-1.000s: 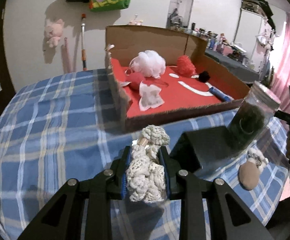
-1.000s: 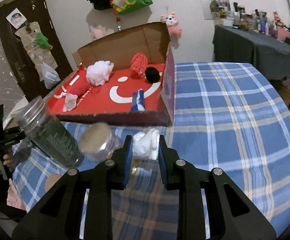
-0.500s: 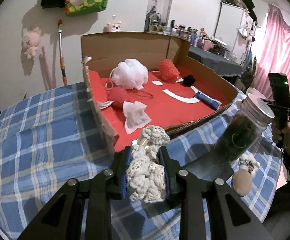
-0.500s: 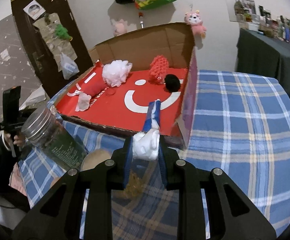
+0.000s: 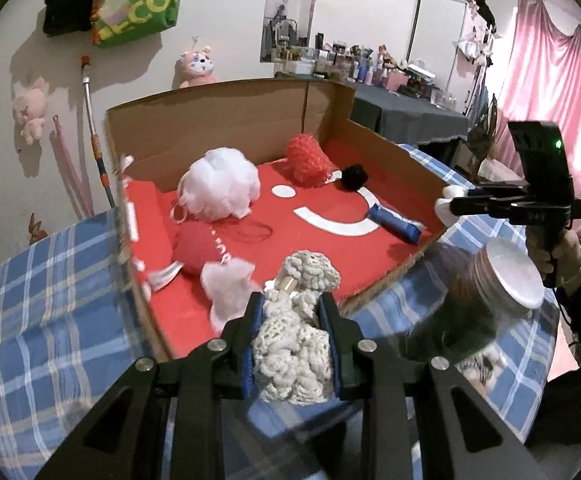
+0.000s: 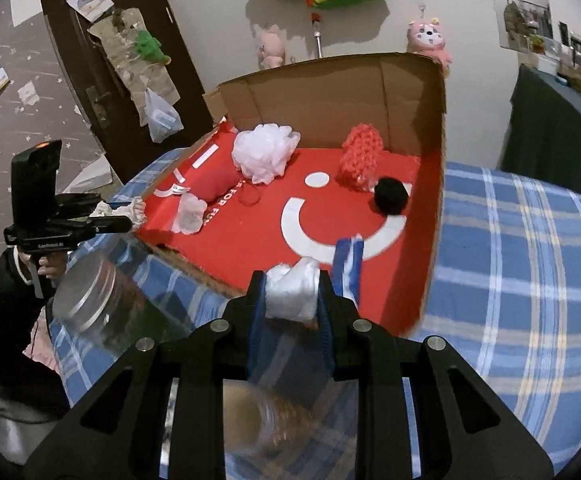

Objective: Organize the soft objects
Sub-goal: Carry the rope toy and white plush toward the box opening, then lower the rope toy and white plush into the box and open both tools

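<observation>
At lower centre of each wrist view, left gripper clamps a cream crocheted yarn bundle and right gripper a white fluffy wad, both poised for deposit at the red-lined cardboard box.

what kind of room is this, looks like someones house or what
Most likely a lived-in bedroom at home. Plush toys hang on the wall, pink curtains cover a window, and a side table is crowded with small bottles. The cardboard box sits on a blue plaid cloth.

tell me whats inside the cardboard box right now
In the cardboard box, on its red floor: a white mesh pouf, red crocheted piece, black pom-pom, red pouch, pale fluffy piece, blue roll. The gripped items hide the near edge.
</observation>
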{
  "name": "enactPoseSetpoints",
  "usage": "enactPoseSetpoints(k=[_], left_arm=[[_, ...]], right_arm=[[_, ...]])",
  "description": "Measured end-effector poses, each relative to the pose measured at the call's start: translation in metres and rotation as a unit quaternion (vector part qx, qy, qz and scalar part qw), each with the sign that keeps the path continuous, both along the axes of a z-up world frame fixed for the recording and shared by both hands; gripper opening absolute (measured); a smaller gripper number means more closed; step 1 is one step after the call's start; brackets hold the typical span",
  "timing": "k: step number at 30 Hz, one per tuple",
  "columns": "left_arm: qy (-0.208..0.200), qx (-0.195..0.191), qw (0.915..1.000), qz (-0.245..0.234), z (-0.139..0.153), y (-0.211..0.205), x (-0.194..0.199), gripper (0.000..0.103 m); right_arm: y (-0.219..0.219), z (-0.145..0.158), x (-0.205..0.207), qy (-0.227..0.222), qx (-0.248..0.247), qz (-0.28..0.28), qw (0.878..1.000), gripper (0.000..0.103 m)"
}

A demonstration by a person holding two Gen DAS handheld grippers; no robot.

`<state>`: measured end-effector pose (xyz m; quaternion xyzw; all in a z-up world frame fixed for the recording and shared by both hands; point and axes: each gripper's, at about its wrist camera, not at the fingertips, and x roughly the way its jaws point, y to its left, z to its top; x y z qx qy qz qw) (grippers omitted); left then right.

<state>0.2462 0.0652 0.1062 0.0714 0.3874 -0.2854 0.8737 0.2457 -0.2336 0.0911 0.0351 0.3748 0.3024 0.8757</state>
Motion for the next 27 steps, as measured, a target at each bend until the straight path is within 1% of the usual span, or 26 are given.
enactPoseSetpoints(k=[5,10,12,17,20,22,27], left_arm=[[0.022,0.018,0.9996,-0.005,0.003,-0.031,0.026,0.029],[0.061,0.037,0.9975,-0.003,-0.001,-0.066,0.062,0.029],[0.077,0.045,0.996,0.003,-0.004,-0.076,0.078,0.029],[0.105,0.067,0.992,0.019,-0.019,-0.098,0.113,0.03],[0.118,0.073,0.9899,0.025,-0.028,-0.108,0.13,0.03],[0.123,0.079,0.9888,0.03,-0.033,-0.112,0.136,0.031],[0.126,0.09,0.9874,0.035,-0.039,-0.119,0.149,0.032]], right_arm=[[0.021,0.011,0.026,0.007,-0.023,0.009,1.0,0.023],[0.041,0.014,0.056,0.032,-0.037,0.011,0.999,0.023],[0.052,0.013,0.069,0.042,-0.053,0.011,0.998,0.023],[0.065,0.002,0.098,0.081,-0.075,-0.002,0.994,0.023],[0.065,-0.006,0.117,0.112,-0.071,-0.017,0.991,0.023],[0.066,-0.011,0.128,0.13,-0.071,-0.024,0.989,0.024],[0.067,-0.023,0.146,0.157,-0.084,-0.04,0.983,0.024]])
